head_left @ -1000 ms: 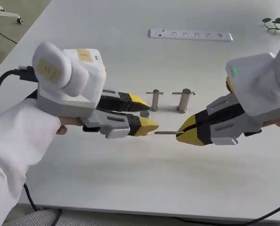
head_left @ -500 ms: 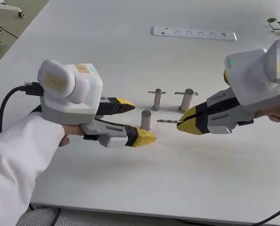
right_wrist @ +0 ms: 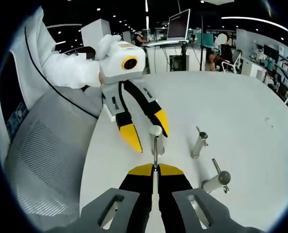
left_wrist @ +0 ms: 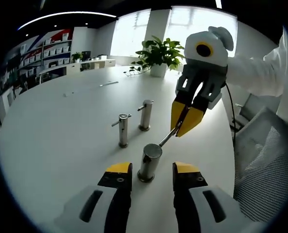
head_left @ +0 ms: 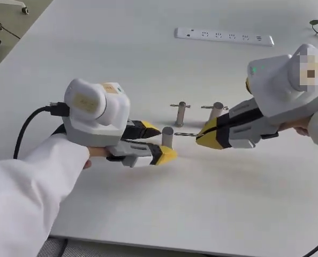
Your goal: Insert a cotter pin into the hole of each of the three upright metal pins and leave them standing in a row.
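Note:
A bare metal pin (head_left: 167,137) stands upright between the jaws of my open left gripper (head_left: 163,142), with a gap on either side (left_wrist: 150,161). My right gripper (head_left: 204,138) is shut on a cotter pin (head_left: 186,134), held level with its free end at the top of that pin (right_wrist: 155,138). In the right gripper view the cotter pin (right_wrist: 155,154) runs straight out from my right gripper (right_wrist: 155,170). Behind stand two more metal pins (head_left: 181,113) (head_left: 217,111), each with a cotter pin through its top.
A white power strip (head_left: 224,36) lies at the far side of the white table (head_left: 148,209). A potted plant (left_wrist: 158,53) stands at the table's far end. A mesh chair (right_wrist: 47,165) sits at the near edge.
My right gripper has carried the cotter pin left until its tip reaches the bare pin. My left gripper has drawn back a little, so the pin now shows standing between its jaws.

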### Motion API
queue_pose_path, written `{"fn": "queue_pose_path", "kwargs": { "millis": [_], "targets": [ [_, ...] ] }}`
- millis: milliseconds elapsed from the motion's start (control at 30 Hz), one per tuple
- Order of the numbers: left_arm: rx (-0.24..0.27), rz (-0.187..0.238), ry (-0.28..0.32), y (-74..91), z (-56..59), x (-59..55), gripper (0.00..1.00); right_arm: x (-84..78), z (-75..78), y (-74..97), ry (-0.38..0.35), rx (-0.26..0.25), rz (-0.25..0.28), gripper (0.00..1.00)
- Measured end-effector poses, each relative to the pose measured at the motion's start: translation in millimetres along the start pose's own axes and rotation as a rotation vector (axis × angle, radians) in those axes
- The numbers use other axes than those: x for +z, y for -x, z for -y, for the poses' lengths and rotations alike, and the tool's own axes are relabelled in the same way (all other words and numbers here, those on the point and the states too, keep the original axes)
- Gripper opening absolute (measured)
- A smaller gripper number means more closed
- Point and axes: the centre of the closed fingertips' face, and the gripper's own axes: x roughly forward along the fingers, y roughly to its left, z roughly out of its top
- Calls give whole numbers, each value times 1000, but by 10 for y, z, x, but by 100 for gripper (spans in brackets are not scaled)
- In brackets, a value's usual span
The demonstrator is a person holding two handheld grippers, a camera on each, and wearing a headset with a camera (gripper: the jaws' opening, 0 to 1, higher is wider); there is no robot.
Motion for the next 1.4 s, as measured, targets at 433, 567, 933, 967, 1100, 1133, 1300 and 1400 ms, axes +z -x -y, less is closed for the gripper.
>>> {"fn": "queue_pose_path", "kwargs": {
  "millis": [433, 567, 933, 967, 1100, 1133, 1300, 1400],
  "targets": [
    [-5, 3, -14, -52, -35, 12, 13, 0, 22, -50, 4, 10, 2, 0],
    [-9, 5, -24, -50, -40, 18, 13, 2, 24, -92, 10, 15, -3, 0],
    [-19, 11, -22, -52, -53, 11, 13, 50, 74, -202, 63, 6, -20, 0],
    [-20, 12, -22, -53, -54, 9, 13, 56, 79, -215, 66, 6, -22, 0],
    [-23, 15, -18, -57, -58, 1, 13, 74, 80, -265, 99, 6, -32, 0],
    [-24, 15, -18, -57, -59, 0, 13, 67, 75, -270, 118, 6, -41, 0],
    [-27, 10, -28, -58, -56, -8, 13, 87, 77, -300, 190, 18, -67, 0],
    [-27, 5, -40, -57, -54, -10, 13, 90, 79, -299, 223, 29, -87, 0]
  ]
}}
